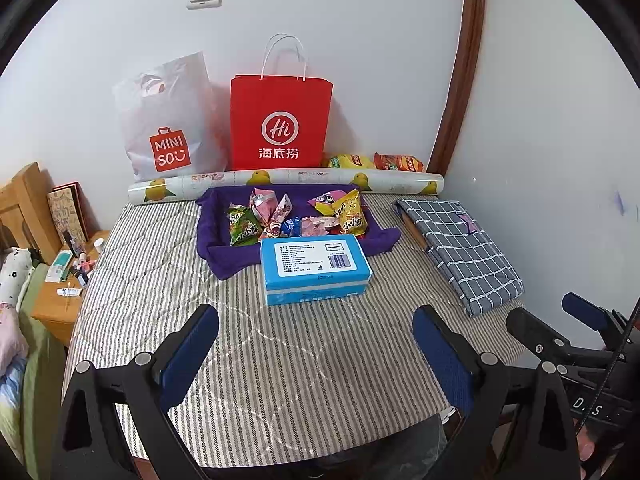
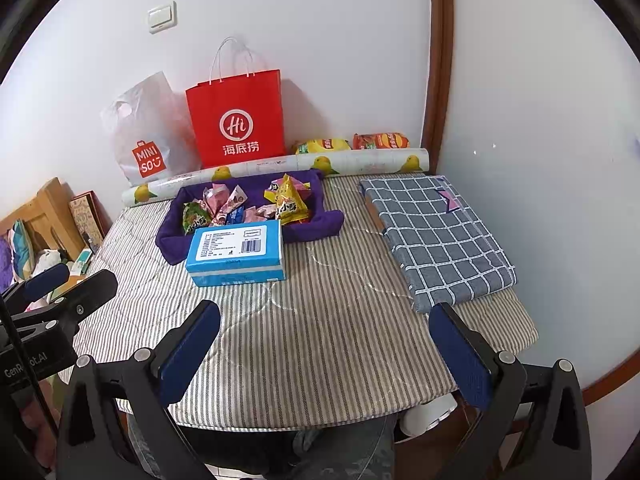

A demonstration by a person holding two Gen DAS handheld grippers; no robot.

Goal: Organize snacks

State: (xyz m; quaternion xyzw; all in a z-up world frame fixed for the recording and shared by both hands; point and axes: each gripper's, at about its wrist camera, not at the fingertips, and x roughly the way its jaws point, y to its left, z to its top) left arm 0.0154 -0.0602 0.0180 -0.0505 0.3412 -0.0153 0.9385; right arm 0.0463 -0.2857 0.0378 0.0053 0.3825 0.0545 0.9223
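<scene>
Both tools, left tool (image 1: pixel 316 354) and right tool (image 2: pixel 325 354), hover spread wide and empty over the near striped worktop (image 1: pixel 280 360). The snacks (image 1: pixel 296 216) lie jumbled in a purple cloth tray (image 1: pixel 224 258) at the far centre, pointing various ways; a blue box (image 1: pixel 314 268) sits just before it, long axis left-right.

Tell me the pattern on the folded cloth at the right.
Grey folded cloth: white grid checks, clearest in right wrist view.

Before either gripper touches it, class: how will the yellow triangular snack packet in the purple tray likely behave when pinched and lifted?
The yellow snack packet looks puffed and crinkly, so it probably gives under the fingers and weighs little. Its glossy film may slip. It leans on other packets in the purple tray, so neighbours may shift.
</scene>
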